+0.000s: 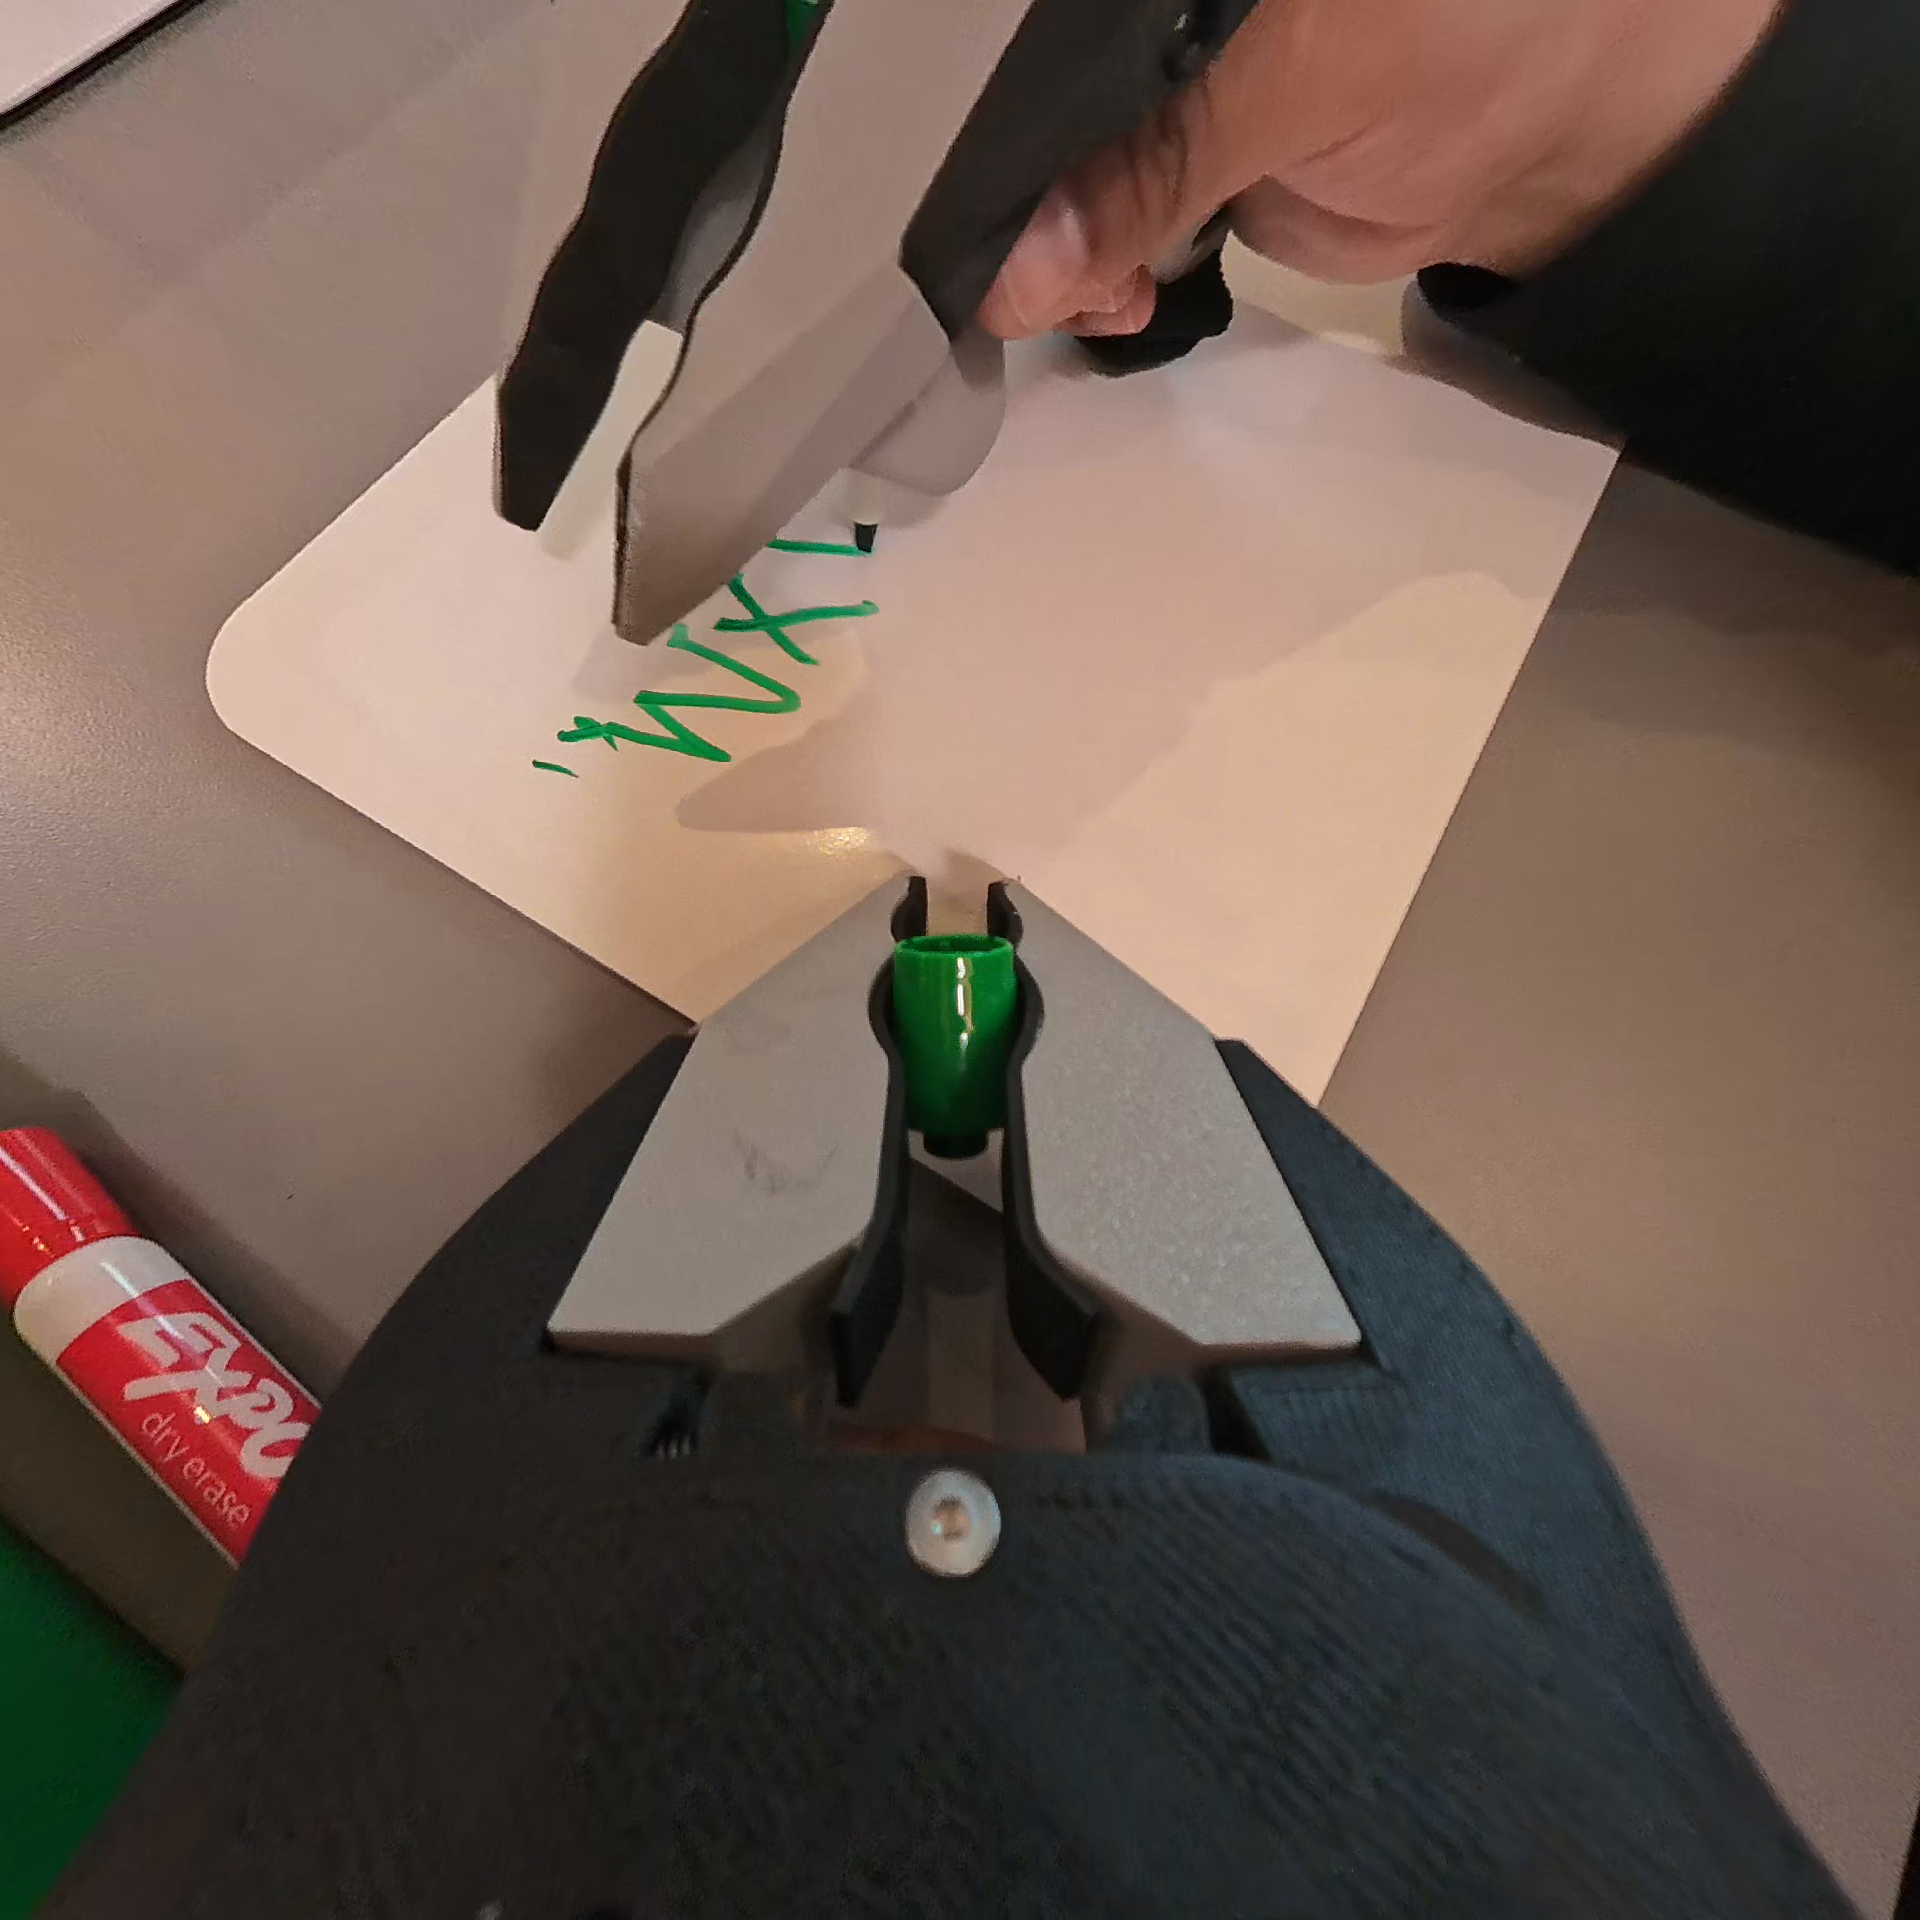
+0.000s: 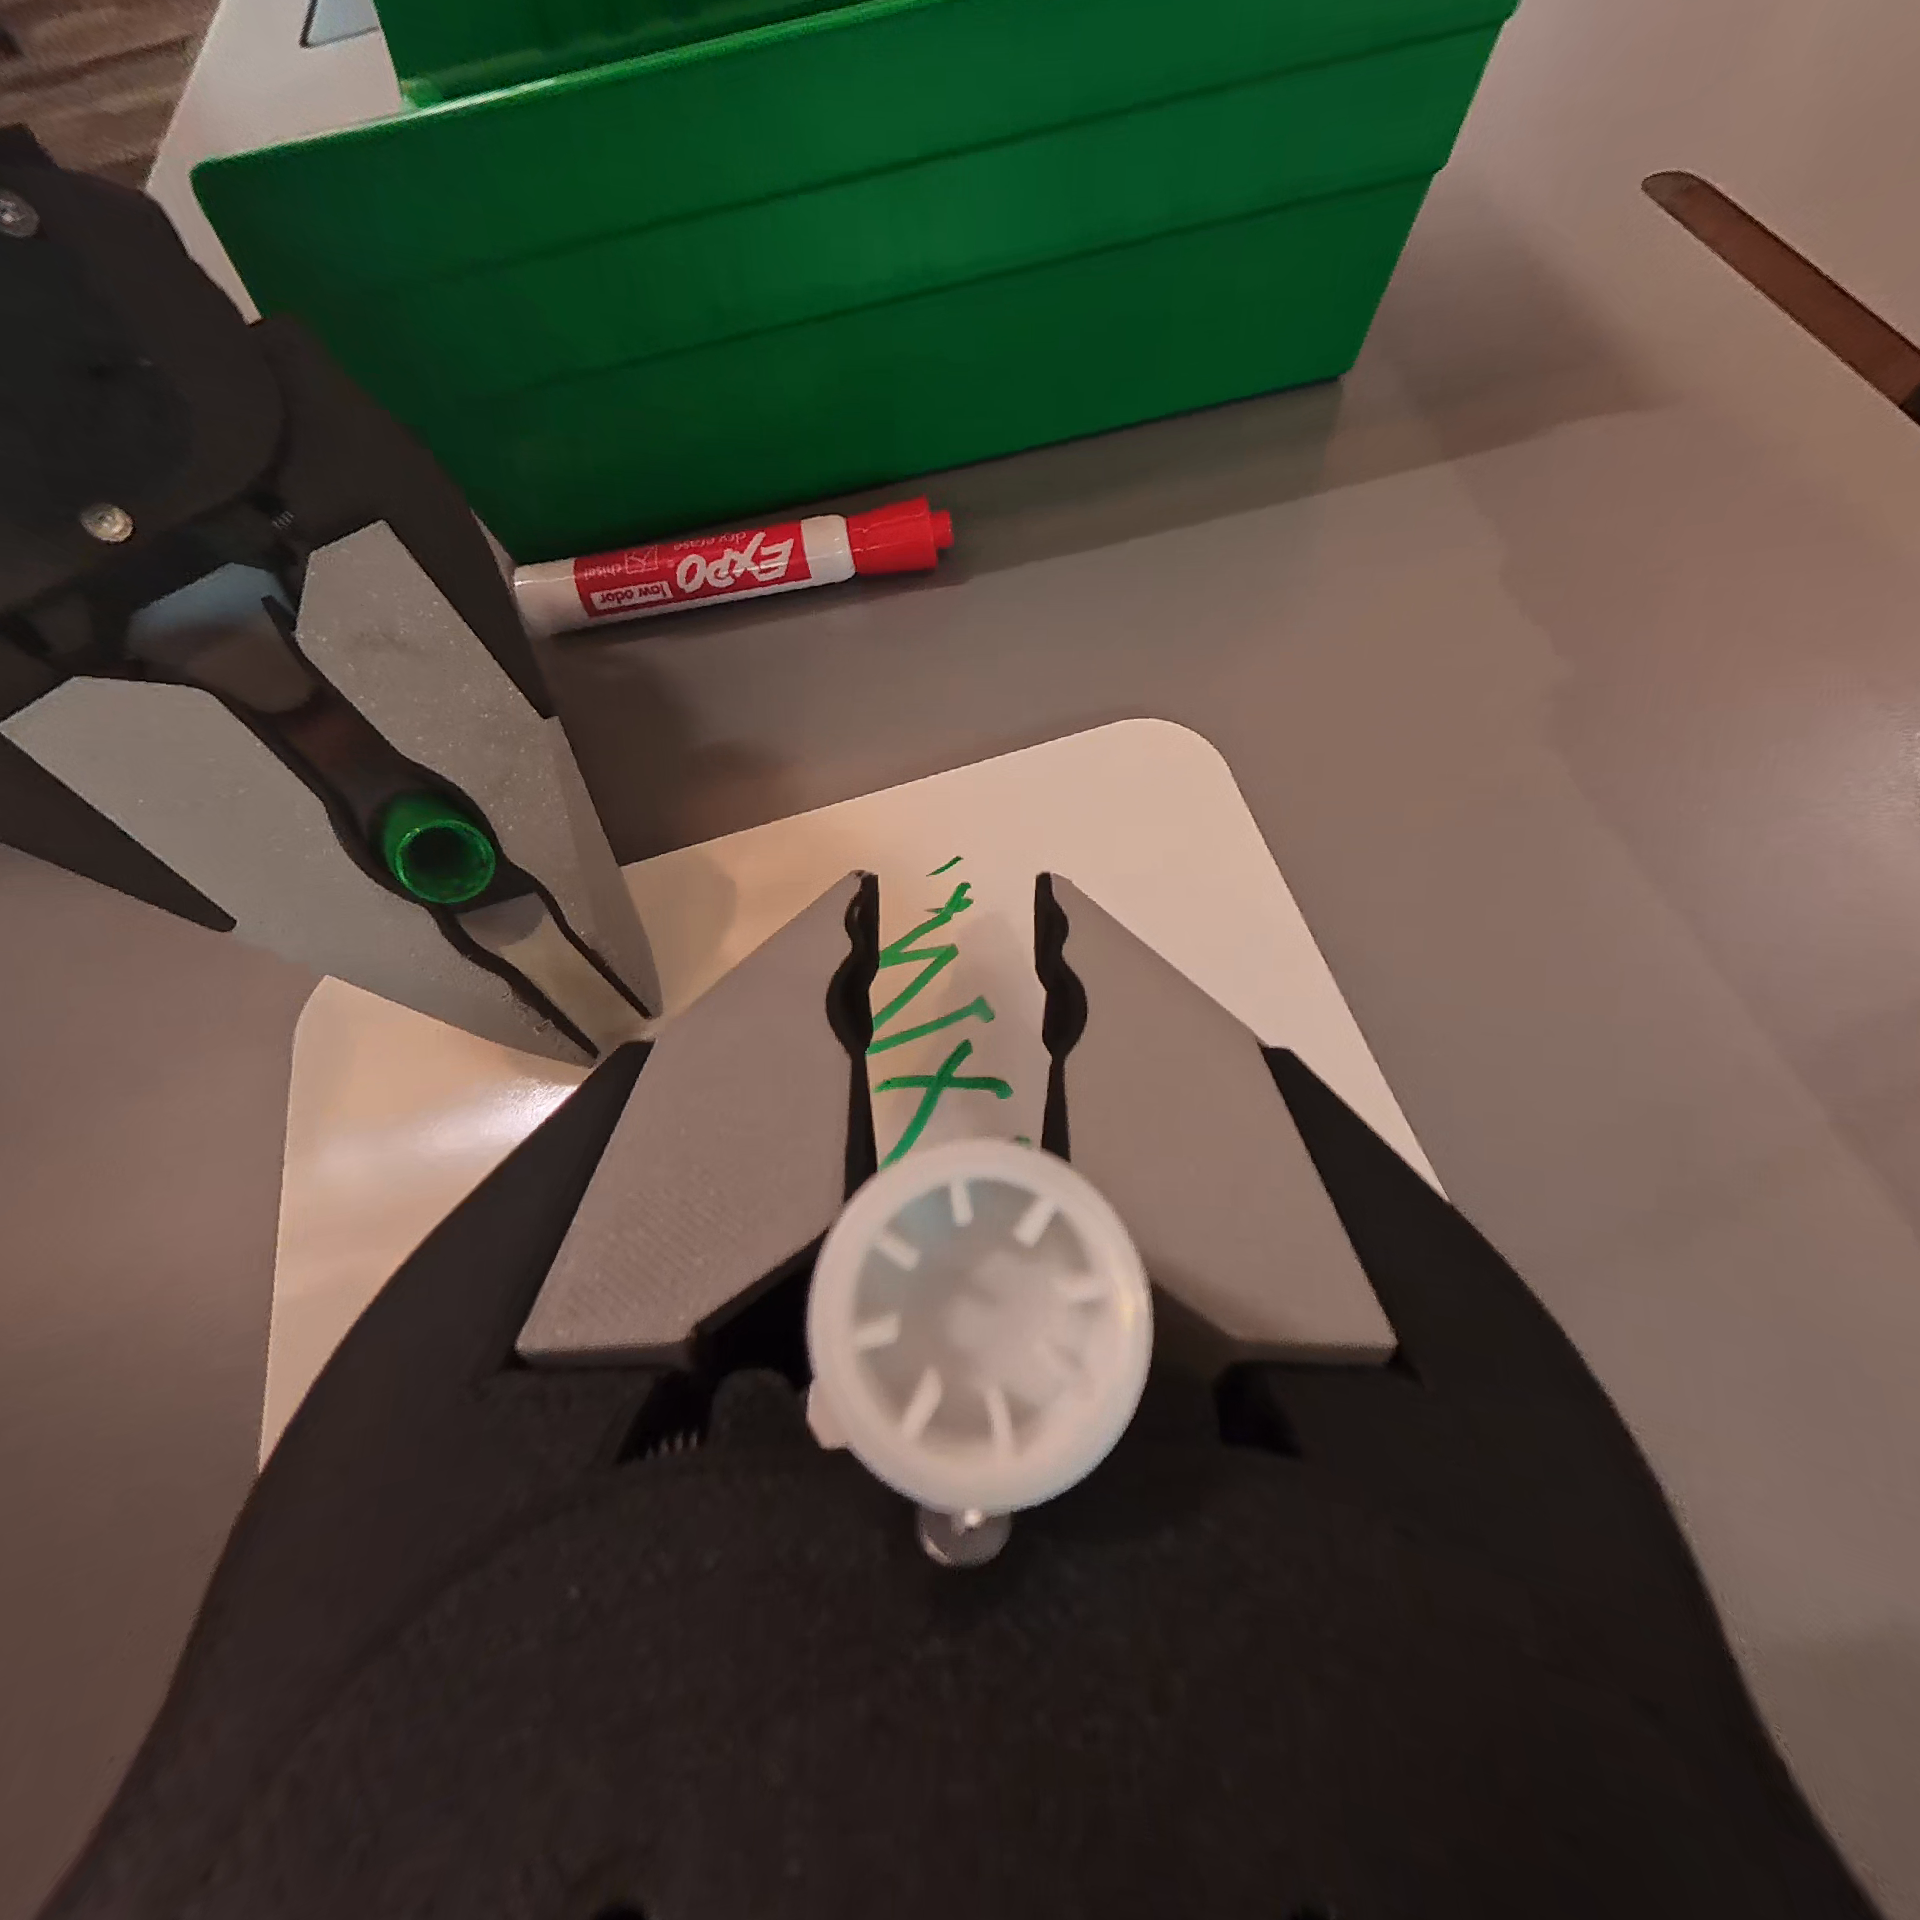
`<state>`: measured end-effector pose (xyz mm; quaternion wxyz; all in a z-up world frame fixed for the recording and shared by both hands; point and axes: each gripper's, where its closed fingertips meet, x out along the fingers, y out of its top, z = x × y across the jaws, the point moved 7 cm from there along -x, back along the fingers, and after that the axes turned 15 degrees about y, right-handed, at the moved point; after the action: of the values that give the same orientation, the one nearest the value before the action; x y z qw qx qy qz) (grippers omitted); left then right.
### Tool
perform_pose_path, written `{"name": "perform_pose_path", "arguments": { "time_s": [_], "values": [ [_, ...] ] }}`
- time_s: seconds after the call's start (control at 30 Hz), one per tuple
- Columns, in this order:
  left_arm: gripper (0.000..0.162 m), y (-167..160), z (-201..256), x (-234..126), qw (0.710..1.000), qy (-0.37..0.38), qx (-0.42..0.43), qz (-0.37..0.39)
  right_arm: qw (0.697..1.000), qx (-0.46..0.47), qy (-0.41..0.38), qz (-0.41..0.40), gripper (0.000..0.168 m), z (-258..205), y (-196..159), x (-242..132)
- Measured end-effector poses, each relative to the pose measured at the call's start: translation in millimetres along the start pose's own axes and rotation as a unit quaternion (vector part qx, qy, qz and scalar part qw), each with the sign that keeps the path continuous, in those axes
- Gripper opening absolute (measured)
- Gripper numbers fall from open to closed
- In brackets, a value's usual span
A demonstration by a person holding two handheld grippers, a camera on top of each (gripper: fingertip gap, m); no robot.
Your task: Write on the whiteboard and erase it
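A small white whiteboard (image 1: 1195,779) lies flat on the grey table, with green strokes (image 1: 727,675) written on it. My right gripper (image 2: 953,883) is shut on a marker, held upright deep between the fingers; its white back end (image 2: 977,1320) faces the camera. In the left wrist view the right gripper (image 1: 577,566) hovers over the board, and the marker's tip (image 1: 864,535) touches the board at the end of the strokes. My left gripper (image 1: 956,904) is shut on the green marker cap (image 1: 954,1029) at the board's near edge. The left gripper (image 2: 615,1031) and cap (image 2: 436,852) also show in the right wrist view.
A capped red marker (image 2: 727,571) lies on the table in front of a green plastic bin (image 2: 831,260); it also shows in the left wrist view (image 1: 145,1340). A person's hand (image 1: 1351,177) holds the right gripper. Grey table surrounds the board. The tips of one gripper are about 8 cm away from the tips of the other.
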<state>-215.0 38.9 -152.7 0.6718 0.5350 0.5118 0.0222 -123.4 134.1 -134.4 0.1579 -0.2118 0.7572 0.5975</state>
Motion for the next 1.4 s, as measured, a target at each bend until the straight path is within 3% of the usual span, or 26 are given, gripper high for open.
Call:
{"name": "perform_pose_path", "arguments": {
  "time_s": [0.33, 0.77, 1.07, 1.4],
  "values": [
    [0.010, 0, 0, 0, 1.000, 0.000, 0.002, 0.000, 0.998, 0.013, -0.055, 0.017, 0.028, 19, -1, -11],
    [0.010, 0, 0, 0, 1.000, 0.000, 0.002, -0.001, 1.000, -0.003, -0.008, -0.003, 0.028, -16, -2, 4],
    [0.010, 0, 0, 0, 1.000, 0.000, 0.001, 0.001, 0.996, 0.026, -0.067, 0.050, 0.028, 7, -3, -26],
    [0.010, 1, 1, 1, 1.000, -0.002, -0.001, 0.002, 0.996, 0.026, -0.087, 0.017, 0.028, 15, -6, -18]
  ]
}}
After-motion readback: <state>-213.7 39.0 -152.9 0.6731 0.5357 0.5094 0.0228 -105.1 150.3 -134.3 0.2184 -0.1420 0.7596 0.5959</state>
